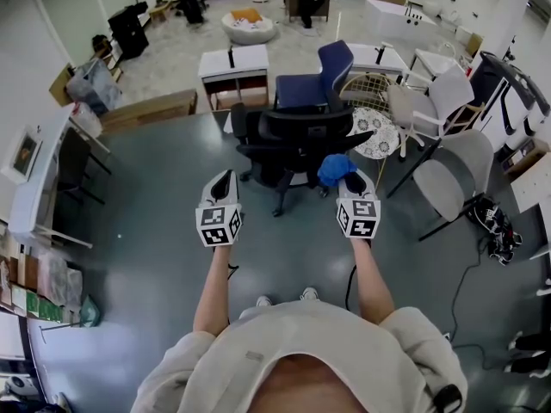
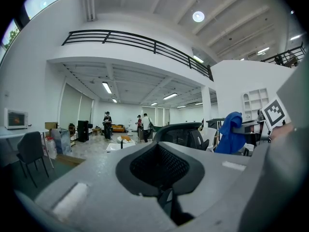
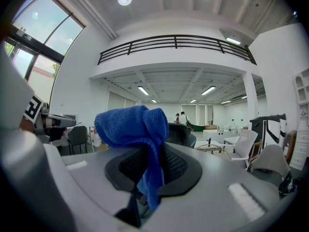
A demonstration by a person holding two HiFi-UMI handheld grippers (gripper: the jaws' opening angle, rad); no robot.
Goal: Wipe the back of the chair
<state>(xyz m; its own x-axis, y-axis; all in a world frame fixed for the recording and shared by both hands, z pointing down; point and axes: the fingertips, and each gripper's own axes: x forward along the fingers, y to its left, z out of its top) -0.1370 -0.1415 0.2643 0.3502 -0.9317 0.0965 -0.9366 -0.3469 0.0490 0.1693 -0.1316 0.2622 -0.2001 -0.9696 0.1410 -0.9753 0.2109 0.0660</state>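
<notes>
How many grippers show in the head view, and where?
2. The left gripper sits left of centre, jaws together, empty; the right gripper, right of centre before the black chair, holds a blue cloth. None seem hidden.

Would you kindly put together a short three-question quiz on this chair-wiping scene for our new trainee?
1. Fill the gap: the right gripper has its jaws shut on a ____.
2. True or false: the left gripper also grips something between its jaws.
3. Choose one: the black office chair is A) upright, ahead of both grippers; B) tipped on its side; C) hanging upside down.

Key
1. A blue cloth, pinched so that it bunches above the jaws.
2. False: its jaws are together with nothing between them.
3. A.
</notes>
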